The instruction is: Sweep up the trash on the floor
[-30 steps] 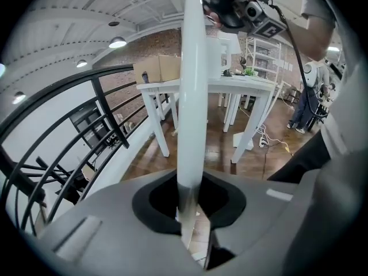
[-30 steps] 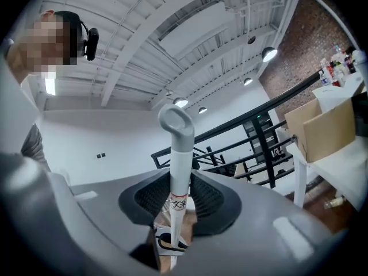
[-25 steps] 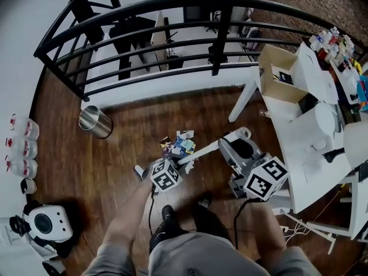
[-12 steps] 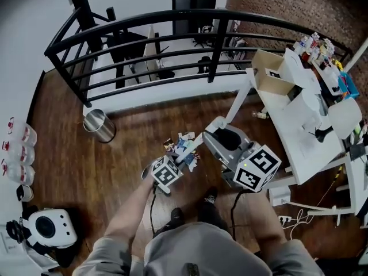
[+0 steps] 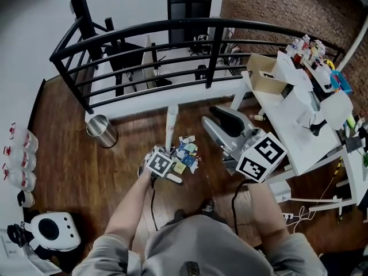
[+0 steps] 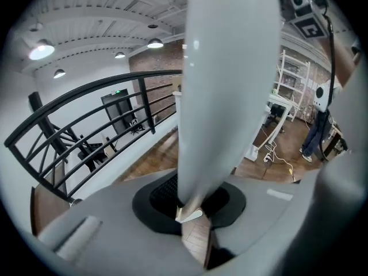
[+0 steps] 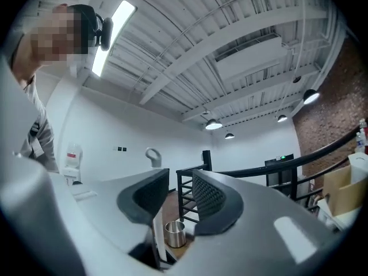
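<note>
Notes left hand-held gripper (image 6: 192,209) clamped on white handle (image 5: 171,122) beside trash (image 5: 185,153); right hand-held gripper (image 7: 179,197) spread, jaws just opening, empty.

Floor (image 5: 69,165) is dark wood planking with a satin sheen; bin (image 5: 102,130) at left is brushed metal, railing (image 5: 214,53) matt black metal. Trash scraps (image 5: 187,153) look like paper. White handle (image 5: 170,125) is smooth glossy plastic, upper-right wall (image 5: 270,4) rough brick.

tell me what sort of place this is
Probably a loft-style office mezzanine: a black railing overlooks desks below, the wall is bare brick, and a cluttered white work table stands on the wood floor.
</note>
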